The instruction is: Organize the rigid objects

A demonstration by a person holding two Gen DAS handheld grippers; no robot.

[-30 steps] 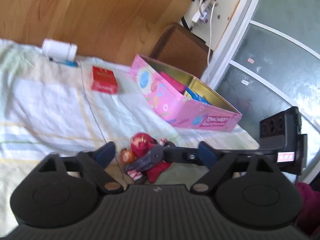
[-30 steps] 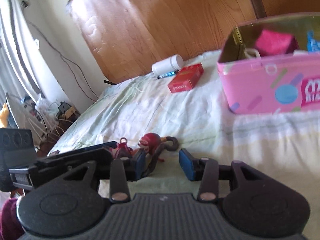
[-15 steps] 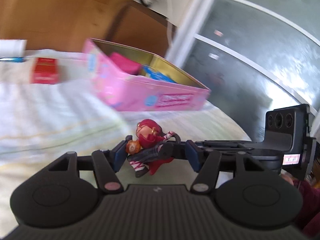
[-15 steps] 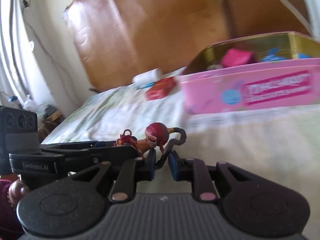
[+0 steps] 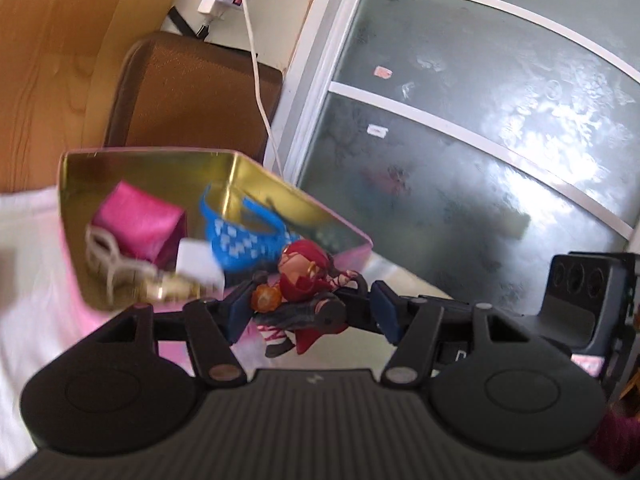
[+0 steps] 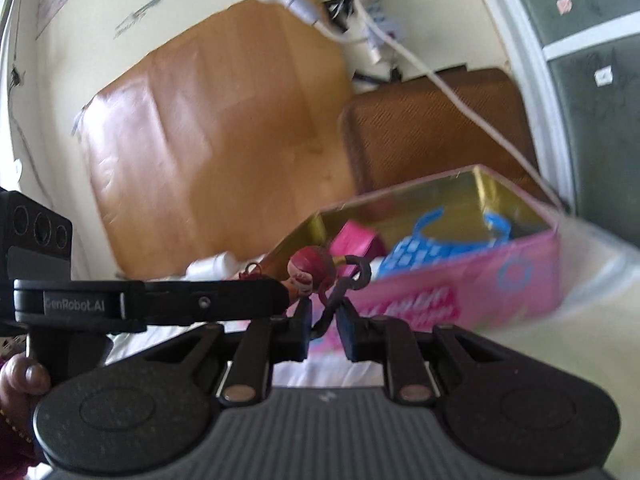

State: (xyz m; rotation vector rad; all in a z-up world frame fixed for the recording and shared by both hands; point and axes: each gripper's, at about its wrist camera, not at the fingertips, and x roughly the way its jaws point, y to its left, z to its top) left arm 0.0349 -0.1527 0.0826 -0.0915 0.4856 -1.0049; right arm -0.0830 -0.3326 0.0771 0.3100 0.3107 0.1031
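While the open pink tin box with its gold lining [image 5: 224, 176] sits on the bed's pale sheet [image 6: 560, 364], already holding several sorted pieces, one more item hangs in the air just short of its near wall. Inside the box lie a bright pink pouch [image 5: 138, 220], a blue patterned band [image 5: 244, 236], a white strappy piece [image 5: 106, 252] and a small white block [image 5: 198, 262], so much of the tidying looks done. Beyond the box, a white cylindrical bottle [image 6: 210, 266] remains on the bed, seemingly awaiting its turn. The left claw [image 5: 308, 312] grips the body of the small red-headed toy figurine [image 5: 302, 276] from both sides, while the right claw [image 6: 325, 318] is pinched almost shut on the figurine's thin black curled tail [image 6: 340, 288]. Both claws carry the toy together, clear of the sheet. Judging by this, the figurine's drop into the box is the step in hand, and the release has not yet come.
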